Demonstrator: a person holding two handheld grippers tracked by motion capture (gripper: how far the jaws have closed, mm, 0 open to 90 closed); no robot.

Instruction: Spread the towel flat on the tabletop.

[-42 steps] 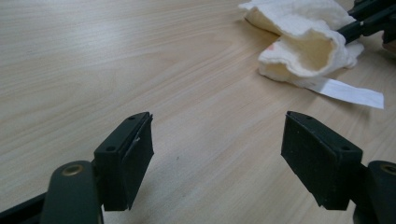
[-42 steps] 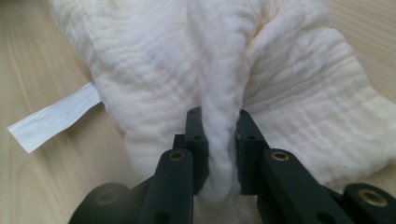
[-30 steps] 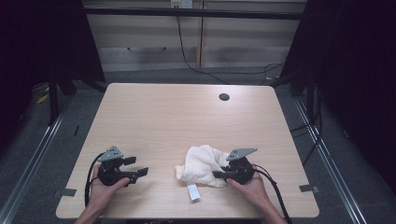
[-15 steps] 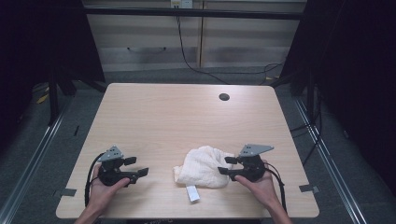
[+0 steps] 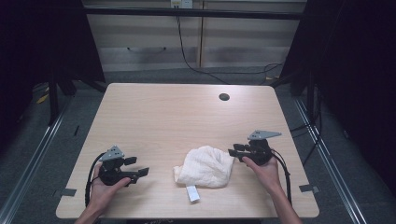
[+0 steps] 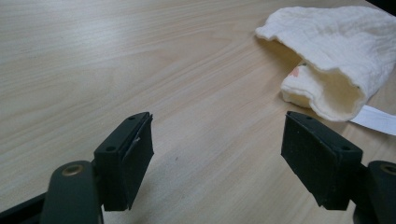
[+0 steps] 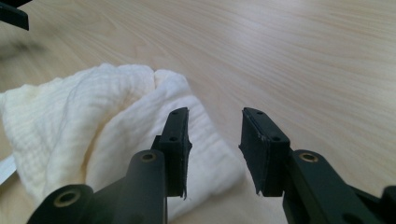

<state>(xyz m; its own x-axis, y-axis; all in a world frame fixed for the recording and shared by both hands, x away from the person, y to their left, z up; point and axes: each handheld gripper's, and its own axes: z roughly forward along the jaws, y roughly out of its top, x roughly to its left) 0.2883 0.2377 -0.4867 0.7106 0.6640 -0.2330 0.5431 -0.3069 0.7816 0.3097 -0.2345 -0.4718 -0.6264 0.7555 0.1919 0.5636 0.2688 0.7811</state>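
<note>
A crumpled white cloth point(image 5: 205, 167) lies near the front of the wooden table point(image 5: 177, 116), with a small white tag point(image 5: 192, 193) sticking out at its front edge. My right gripper point(image 5: 233, 153) is just off the cloth's right edge. In the right gripper view the gripper point(image 7: 215, 140) is open, nothing sits between its jaws, and the cloth point(image 7: 93, 121) lies under and left of them. My left gripper point(image 5: 137, 166) rests at the front left, pointing toward the cloth. It point(image 6: 217, 158) is wide open and empty, and the cloth point(image 6: 336, 51) is some way ahead.
A dark round hole point(image 5: 224, 97) sits in the table near its far edge. Cables trail from both grippers toward the front edge. Dark frames and floor rails flank the table.
My right gripper has drawn back to the right, off the cloth's edge, and a little farther up the table. The cloth has spread slightly to the right. The left gripper has not moved.
</note>
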